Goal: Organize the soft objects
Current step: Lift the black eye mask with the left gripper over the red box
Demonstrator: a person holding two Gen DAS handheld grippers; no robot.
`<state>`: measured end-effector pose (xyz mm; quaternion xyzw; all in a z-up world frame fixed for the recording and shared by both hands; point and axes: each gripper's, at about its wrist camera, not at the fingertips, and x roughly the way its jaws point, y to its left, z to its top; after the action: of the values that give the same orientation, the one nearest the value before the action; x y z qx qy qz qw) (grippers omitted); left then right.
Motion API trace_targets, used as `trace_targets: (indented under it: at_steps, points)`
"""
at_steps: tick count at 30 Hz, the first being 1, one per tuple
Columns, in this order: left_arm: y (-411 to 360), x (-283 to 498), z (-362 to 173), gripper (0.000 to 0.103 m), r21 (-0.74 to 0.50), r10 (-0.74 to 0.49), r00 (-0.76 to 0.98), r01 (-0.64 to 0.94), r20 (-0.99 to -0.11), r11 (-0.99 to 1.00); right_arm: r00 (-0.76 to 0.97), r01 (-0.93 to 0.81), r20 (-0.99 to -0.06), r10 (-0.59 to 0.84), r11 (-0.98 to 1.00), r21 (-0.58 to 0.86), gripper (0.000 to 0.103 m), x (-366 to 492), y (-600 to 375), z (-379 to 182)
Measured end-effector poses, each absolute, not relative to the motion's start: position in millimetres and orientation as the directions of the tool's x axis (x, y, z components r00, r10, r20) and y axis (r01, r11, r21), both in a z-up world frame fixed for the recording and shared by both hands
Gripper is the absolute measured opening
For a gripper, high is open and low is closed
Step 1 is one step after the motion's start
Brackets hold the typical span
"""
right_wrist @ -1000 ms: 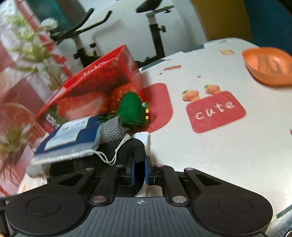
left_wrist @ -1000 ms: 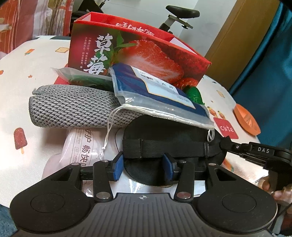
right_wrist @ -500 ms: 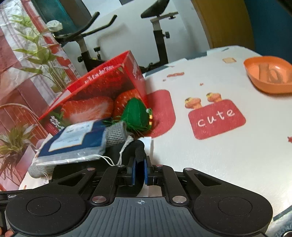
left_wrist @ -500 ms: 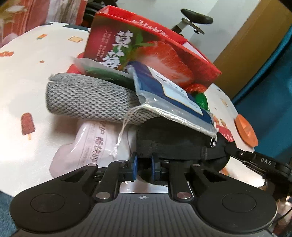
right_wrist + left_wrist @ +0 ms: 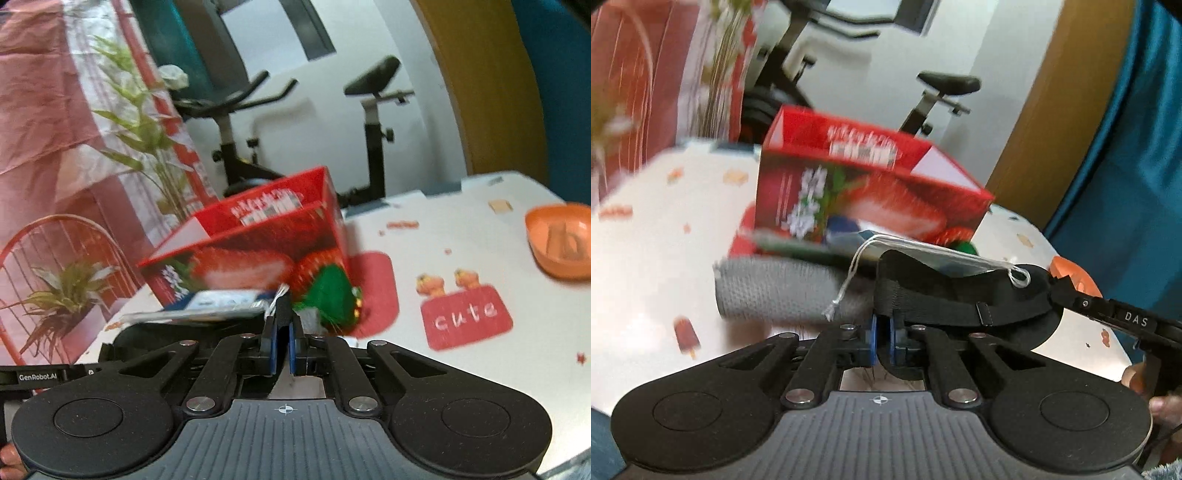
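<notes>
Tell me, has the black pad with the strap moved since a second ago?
Yes. The black pad has come up: it lay well below the red strawberry box, and now, pinched at both ends, it reaches the box's base.

Pouch (image 5: 923, 254) atop eye mask (image 5: 960, 299); box (image 5: 864, 192) behind (bowl (image 5: 561, 240) right).

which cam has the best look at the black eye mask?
Left wrist: the black eye mask spreads across the frame, strap and buckle visible, both grippers' jaws pinching opposite edges. Right wrist shows it edge-on, a thin black sliver between the jaws.
</notes>
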<state>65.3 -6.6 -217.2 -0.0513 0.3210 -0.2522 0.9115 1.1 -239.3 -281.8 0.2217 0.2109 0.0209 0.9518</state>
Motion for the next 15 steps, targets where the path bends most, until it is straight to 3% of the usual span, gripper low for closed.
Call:
trace_targets:
  at_steps: [15]
  points:
    - [-8,47,-197,0.007,-0.183,-0.475,0.753,0.443,-0.455,0.878,0.943,0.027,-0.316,0.103,0.924,0.381,0.006,-11,-233,-263]
